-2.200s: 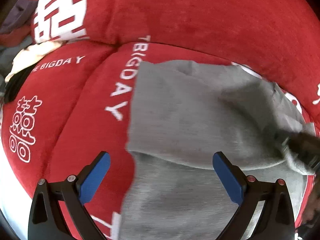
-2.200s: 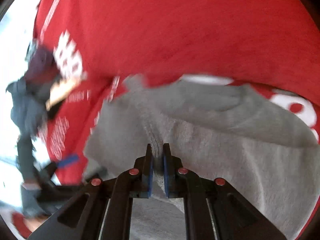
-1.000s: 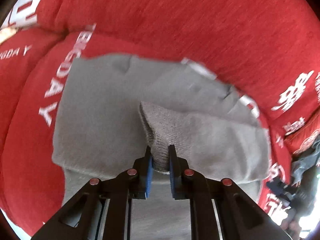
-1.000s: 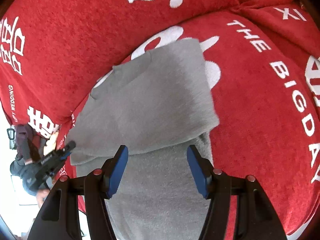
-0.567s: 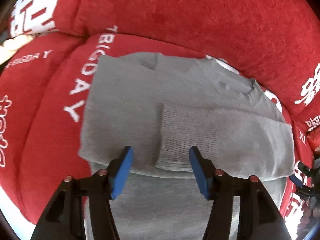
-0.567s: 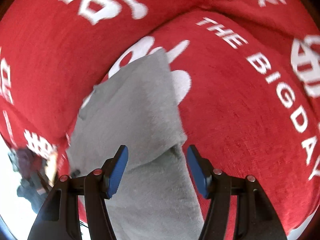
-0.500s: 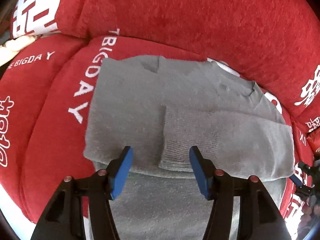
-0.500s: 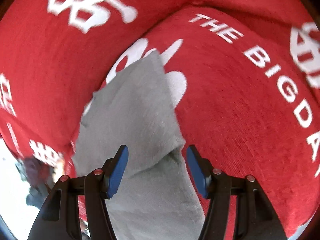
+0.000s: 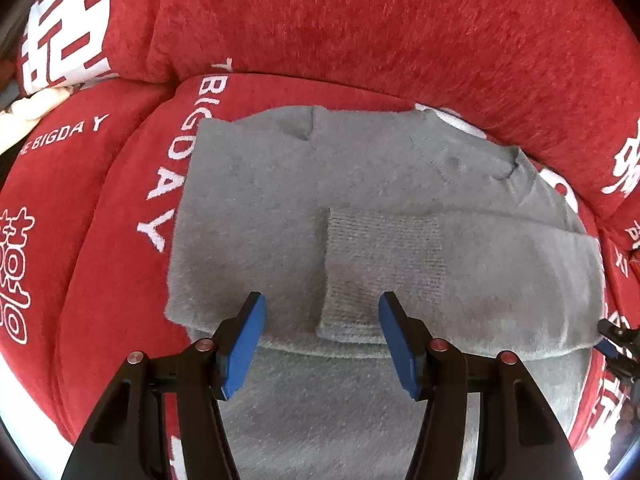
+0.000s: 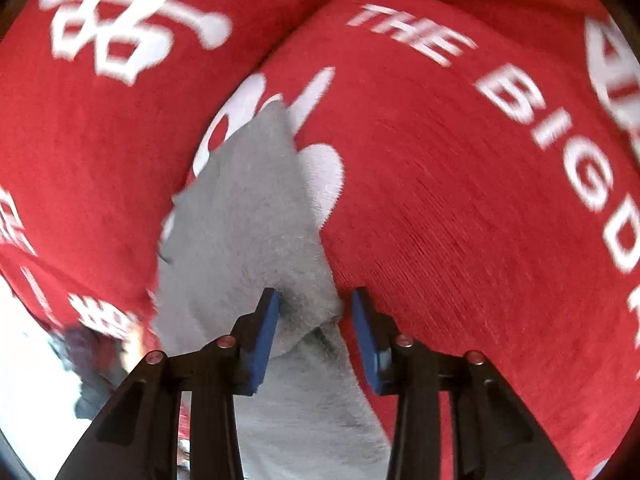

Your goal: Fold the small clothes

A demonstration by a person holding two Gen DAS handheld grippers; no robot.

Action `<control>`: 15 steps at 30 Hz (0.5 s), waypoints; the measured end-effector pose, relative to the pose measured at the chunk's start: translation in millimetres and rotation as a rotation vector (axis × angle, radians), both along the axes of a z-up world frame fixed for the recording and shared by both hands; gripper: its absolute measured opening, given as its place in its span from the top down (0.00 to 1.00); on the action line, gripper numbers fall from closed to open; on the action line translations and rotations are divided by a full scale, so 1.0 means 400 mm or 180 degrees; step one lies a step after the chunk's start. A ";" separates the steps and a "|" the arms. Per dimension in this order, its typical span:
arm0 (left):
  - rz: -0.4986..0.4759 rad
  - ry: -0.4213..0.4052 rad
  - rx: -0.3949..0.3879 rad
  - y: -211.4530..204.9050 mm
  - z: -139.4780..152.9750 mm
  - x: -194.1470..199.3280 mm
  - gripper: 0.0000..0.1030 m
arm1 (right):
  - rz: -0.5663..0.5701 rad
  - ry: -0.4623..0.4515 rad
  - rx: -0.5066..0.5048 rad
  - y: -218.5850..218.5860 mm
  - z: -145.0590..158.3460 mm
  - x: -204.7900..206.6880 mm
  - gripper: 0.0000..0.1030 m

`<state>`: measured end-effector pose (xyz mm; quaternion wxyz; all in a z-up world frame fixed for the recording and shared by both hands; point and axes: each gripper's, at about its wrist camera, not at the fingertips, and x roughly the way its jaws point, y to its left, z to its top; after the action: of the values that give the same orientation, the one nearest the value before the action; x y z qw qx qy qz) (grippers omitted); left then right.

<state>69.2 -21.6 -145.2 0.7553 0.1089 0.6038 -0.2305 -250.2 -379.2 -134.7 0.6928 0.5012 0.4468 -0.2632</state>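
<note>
A grey sweater (image 9: pixel 260 208) lies flat on a red sofa seat cushion (image 9: pixel 100 208). One sleeve is folded across its body, with the ribbed cuff (image 9: pixel 380 264) near the middle. My left gripper (image 9: pixel 320 312) hovers open over the sweater's folded front edge, the cuff's end between its blue pads (image 9: pixel 244 340) but untouched. In the right wrist view, the right gripper (image 10: pixel 316 304) straddles the folded side corner of the sweater (image 10: pixel 248 216). Its jaws are closing, the bunched fold lies between them, and the right-hand pad still stands clear of the cloth.
The red backrest (image 9: pixel 360 32) with white lettering rises close behind the sweater. A cream cloth (image 9: pixel 28 108) lies at the far left of the sofa. Dark clothes (image 10: pixel 92 360) sit blurred beyond the cushion's left edge. Bare red cushion (image 10: pixel 480 220) stretches to the right.
The left gripper let go of the cuff and opened; the sleeve now lies flat. The right gripper shifted to the sweater's side corner, sank a little, and its jaws narrowed around the fold.
</note>
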 end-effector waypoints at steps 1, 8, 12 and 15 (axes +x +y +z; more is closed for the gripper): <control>-0.0036 0.0055 -0.0052 0.002 0.002 0.001 0.42 | 0.0102 0.0086 -0.0087 0.011 0.006 0.009 0.59; -0.0214 0.0388 -0.0315 -0.023 -0.020 0.005 0.49 | 0.0401 0.0187 -0.0290 0.082 0.024 0.027 0.58; -0.0171 0.0431 -0.0480 -0.013 -0.006 0.013 0.85 | 0.0350 0.0134 -0.0274 0.077 0.032 0.019 0.58; -0.0225 0.0242 -0.0527 -0.003 0.023 0.024 0.85 | 0.0098 -0.0048 -0.0299 0.056 0.058 -0.008 0.57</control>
<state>78.7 -22.8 -135.8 0.7296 0.0584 0.6068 -0.3101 -253.5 -356.6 -111.5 0.7228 0.4631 0.4364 -0.2695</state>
